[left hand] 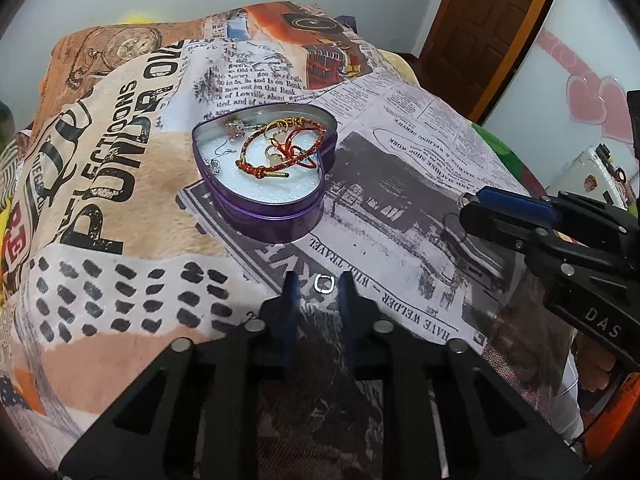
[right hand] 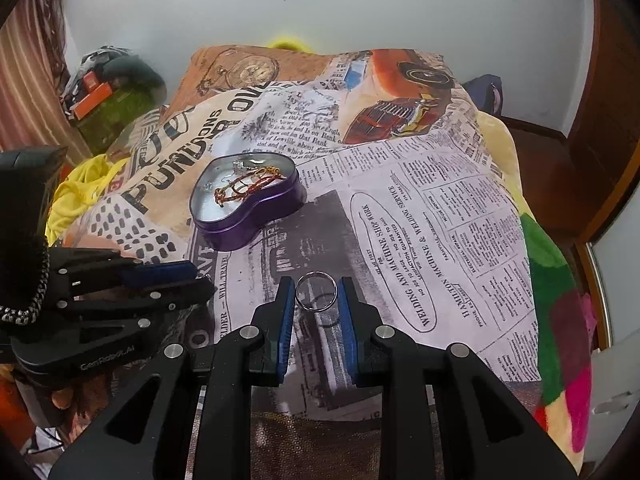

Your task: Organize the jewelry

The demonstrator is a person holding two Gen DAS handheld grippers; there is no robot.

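A purple heart-shaped tin [left hand: 276,224] [right hand: 244,232] stands open on the newspaper-print blanket, with red and gold cord bracelets [left hand: 280,148], hooks and small rings on its white lining. My left gripper [left hand: 318,280] points down at the cloth in front of the tin. A small squarish silver ring [left hand: 323,283] lies between its fingertips, and a gap shows on each side of it. My right gripper [right hand: 317,284] is shut on a larger thin silver ring [right hand: 316,291], held a little above the cloth, where its shadow falls. In the left wrist view the right gripper [left hand: 466,210] hangs to the right.
The printed blanket [right hand: 440,220] covers a bed and drops away at its right and far edges. A bright multicoloured blanket [right hand: 560,320] lies at the right. Yellow cloth [right hand: 76,196] and boxes are heaped at the left. A wooden door [left hand: 488,20] stands beyond the bed.
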